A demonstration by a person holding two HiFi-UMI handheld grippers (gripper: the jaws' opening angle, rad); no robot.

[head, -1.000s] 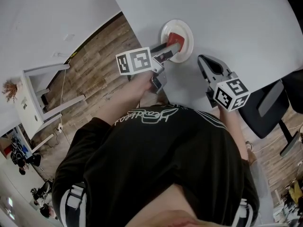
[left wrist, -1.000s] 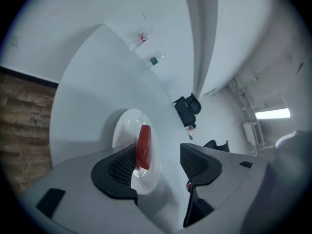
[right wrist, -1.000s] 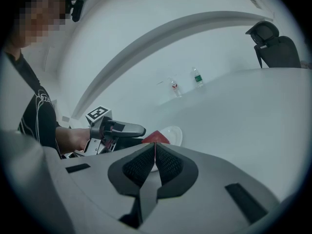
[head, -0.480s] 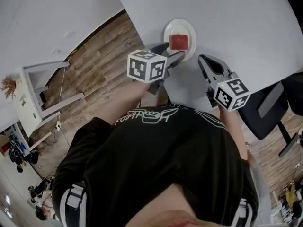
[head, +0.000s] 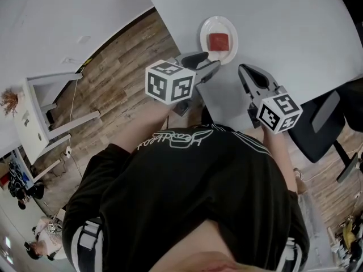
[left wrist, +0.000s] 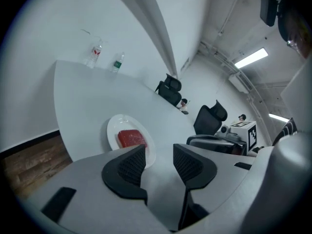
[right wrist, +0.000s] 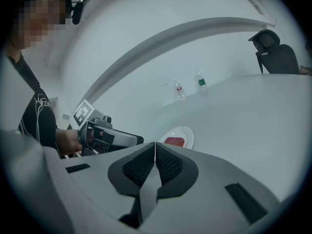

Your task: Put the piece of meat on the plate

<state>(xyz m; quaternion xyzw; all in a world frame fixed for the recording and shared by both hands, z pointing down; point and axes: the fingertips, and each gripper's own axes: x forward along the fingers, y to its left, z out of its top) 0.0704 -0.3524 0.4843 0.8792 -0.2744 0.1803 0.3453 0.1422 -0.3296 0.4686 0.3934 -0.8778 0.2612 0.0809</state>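
A red piece of meat [head: 219, 41] lies flat on the small white plate [head: 206, 35] near the table's edge. My left gripper [head: 204, 63] hovers just short of the plate on the near side. Its jaws are closing, still apart, with nothing between them. In the left gripper view the meat [left wrist: 130, 138] and plate [left wrist: 114, 123] show just beyond the left gripper [left wrist: 158, 155]. My right gripper [head: 244, 72] is shut and empty, to the right of the plate. The right gripper view has its pads together [right wrist: 154, 150], with the meat [right wrist: 174, 141] ahead.
The grey table [head: 283, 27] ends at a wood floor on the left. Two small bottles [left wrist: 95, 55] [left wrist: 117, 63] stand at the table's far edge. Office chairs [left wrist: 209, 118] [head: 320, 132] stand around it. A white stool [head: 45, 118] stands on the floor at left.
My left gripper was over the plate with the meat, then drew back toward the person and rolled. The meat stays on the plate. The right gripper barely shifted.
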